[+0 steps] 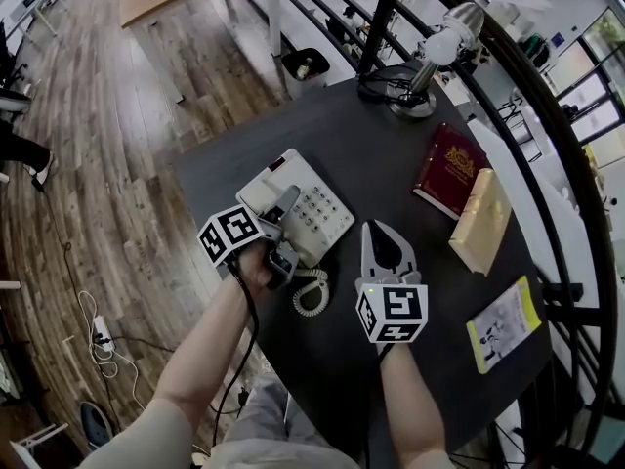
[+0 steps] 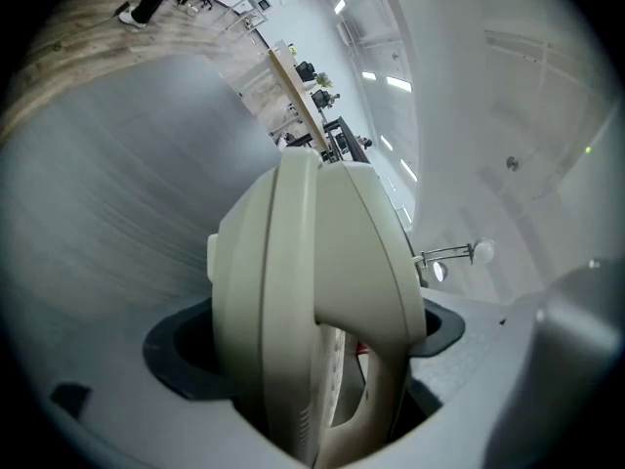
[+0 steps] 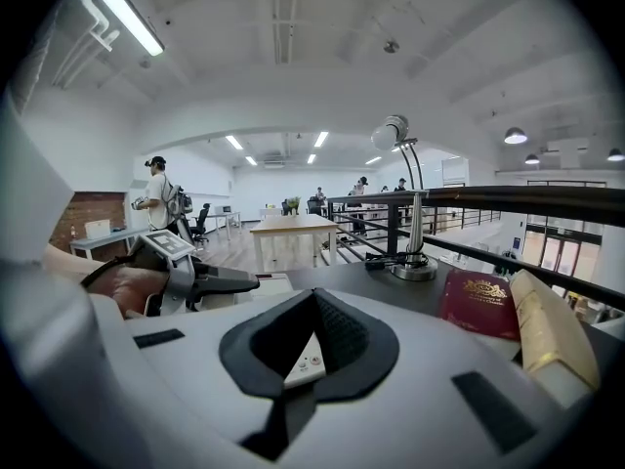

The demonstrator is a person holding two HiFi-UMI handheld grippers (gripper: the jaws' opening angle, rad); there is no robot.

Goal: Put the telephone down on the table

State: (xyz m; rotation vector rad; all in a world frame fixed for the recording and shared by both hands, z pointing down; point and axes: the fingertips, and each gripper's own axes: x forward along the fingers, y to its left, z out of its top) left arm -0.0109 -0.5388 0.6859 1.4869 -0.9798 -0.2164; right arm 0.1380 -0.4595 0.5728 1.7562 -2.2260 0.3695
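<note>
A white desk telephone (image 1: 305,206) stands on the black round table (image 1: 391,154). Its cream handset (image 1: 289,201) lies over the left side of the base, and my left gripper (image 1: 276,245) is shut on it. In the left gripper view the handset (image 2: 312,311) fills the space between the jaws, standing on edge. Whether it rests in the cradle I cannot tell. The coiled cord (image 1: 312,296) hangs off near the table's front edge. My right gripper (image 1: 376,226) hovers just right of the telephone, jaws shut with nothing in them (image 3: 312,296).
A silver desk lamp (image 1: 430,66) stands at the table's far side. A dark red book (image 1: 449,169), a cream book (image 1: 480,221) and a yellow-edged leaflet (image 1: 503,325) lie on the right. A black railing (image 1: 576,203) curves behind the table, and wooden floor lies to the left.
</note>
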